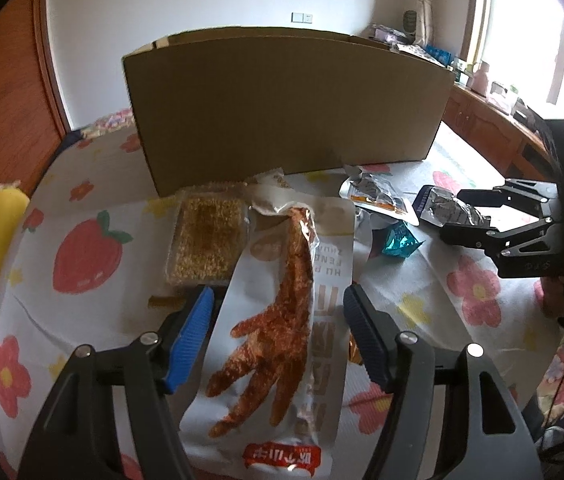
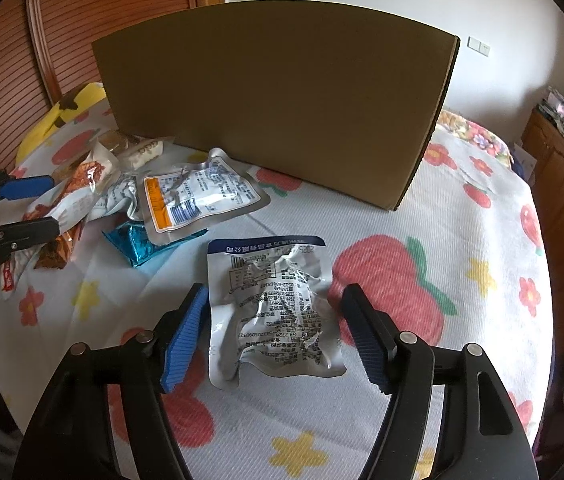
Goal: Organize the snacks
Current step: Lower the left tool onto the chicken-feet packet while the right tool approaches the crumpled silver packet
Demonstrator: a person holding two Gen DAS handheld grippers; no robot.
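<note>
Your left tool (image 1: 278, 312) is spread wide, and the chicken-foot packet (image 1: 282, 320) lies lengthwise between its fingers, neither pad touching it. The packet's near end runs under the bottom edge of the left wrist view, so you cannot see where it finishes. Just ahead and to the tool's left sits the clear tray of sesame cake (image 1: 208, 236), its near edge partly covered by the blue left pad. Beyond that stands the cardboard box (image 1: 286, 108); only its outer wall faces you, and its inside is hidden. A small packet (image 1: 272, 178) peeks out at the box's foot, mostly covered.

Your right tool (image 2: 272, 320) is likewise released, fingers well apart on either side of the crumpled silver pouch with the blue top (image 2: 278, 312), which lies flat on the bed cover (image 2: 462, 240). Its print is upside down and too small to read. Ahead and to the tool's left lies the silver pouch with the orange label (image 2: 198, 196), resting on the teal foil wrapper (image 2: 138, 246), which shows only in part. Further left, the pile around the other tool is hard to sort out: wrappers overlap. A yellow plush (image 2: 62, 112) sits at the far left, cut off by the box wall.
</note>
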